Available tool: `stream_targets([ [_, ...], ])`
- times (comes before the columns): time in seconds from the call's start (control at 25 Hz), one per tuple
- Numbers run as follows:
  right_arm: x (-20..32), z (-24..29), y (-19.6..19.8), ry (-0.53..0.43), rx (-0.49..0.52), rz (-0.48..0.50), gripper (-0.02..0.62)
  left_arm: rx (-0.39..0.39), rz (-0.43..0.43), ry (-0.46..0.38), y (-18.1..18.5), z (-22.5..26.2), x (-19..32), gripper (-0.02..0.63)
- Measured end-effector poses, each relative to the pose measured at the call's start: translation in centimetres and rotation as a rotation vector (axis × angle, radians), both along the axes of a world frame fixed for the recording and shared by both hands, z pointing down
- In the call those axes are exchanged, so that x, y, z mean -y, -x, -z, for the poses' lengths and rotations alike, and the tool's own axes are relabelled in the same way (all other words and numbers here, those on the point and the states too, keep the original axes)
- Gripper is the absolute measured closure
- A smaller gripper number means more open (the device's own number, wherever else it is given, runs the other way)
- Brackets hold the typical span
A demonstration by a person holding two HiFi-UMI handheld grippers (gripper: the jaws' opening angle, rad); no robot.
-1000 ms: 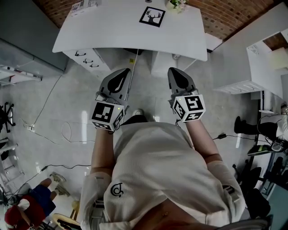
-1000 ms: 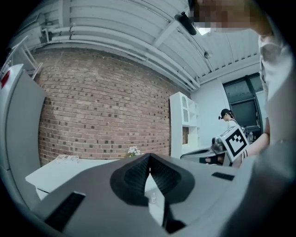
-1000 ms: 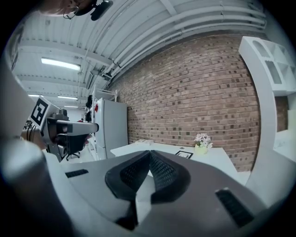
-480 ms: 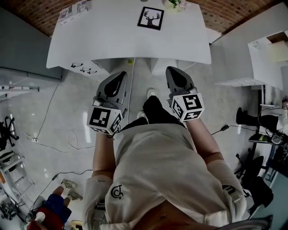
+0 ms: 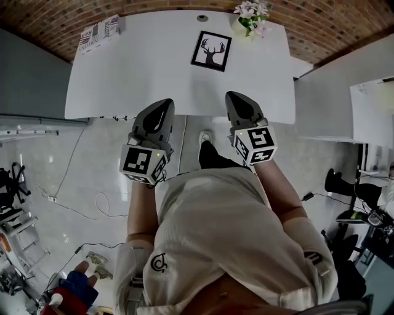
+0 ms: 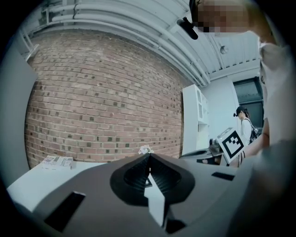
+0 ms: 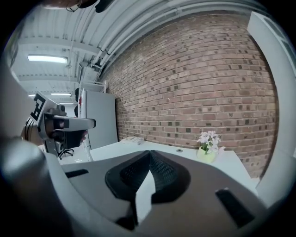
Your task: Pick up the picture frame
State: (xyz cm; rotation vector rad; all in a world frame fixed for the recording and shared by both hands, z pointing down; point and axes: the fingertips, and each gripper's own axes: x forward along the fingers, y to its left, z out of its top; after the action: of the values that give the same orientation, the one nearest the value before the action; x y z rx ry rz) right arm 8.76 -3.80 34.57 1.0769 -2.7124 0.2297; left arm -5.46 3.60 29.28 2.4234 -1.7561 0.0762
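Both my tools are closed with nothing in them. The jaws of my left gripper (image 5: 161,106) meet at the tips, and so do those of my right gripper (image 5: 235,97). Either one would have to open before it could take anything.

Just ahead of both tips is the near edge of the white table (image 5: 141,67). Further ahead on its top is the picture frame (image 5: 211,51), a dark frame with a deer's head, in line with the gap between my two tools. It sits ahead and a little left of my right gripper, and ahead and further right of my left, so I judge the right the nearer. Its long side runs away from me, tilted slightly. I cannot tell whether it lies flat or leans on a stand.

Beyond it, ahead and right of my right gripper, stands a flower pot (image 5: 249,15). Far ahead and left of my left gripper is a stack of printed papers (image 5: 98,29).

By count: two grippers, one frame, one table, one pot, one stack.
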Motion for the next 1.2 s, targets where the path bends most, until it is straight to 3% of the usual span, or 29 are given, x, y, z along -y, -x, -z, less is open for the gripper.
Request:
stream_targets([
  [0.24,9.4,0.3,0.3,-0.004,0.014,-0.001,0.588,0.011,-0.003,-0.004,0.0,0.2,9.4,0.592],
  [0.52,16.6,-2.6,0.0,0.079,-0.046,-0.021,0.588,0.013,-0.038,-0.002,-0.5,-0.5,16.6,0.592],
  [0.8,20.3,-6.5,1.1,0.174,-0.112,-0.051,0.588,0.016,-0.104,-0.005,0.2,-2.4,21.3,0.592],
  [1.08,21.8,-12.4,1.9,0.34,-0.258,-0.119,0.586,-0.003,-0.211,0.028,1.6,-5.7,24.6,0.592],
  [1.2,22.3,-15.1,2.2,0.423,-0.296,-0.141,0.528,-0.034,-0.245,0.027,2.1,-6.8,26.0,0.592],
])
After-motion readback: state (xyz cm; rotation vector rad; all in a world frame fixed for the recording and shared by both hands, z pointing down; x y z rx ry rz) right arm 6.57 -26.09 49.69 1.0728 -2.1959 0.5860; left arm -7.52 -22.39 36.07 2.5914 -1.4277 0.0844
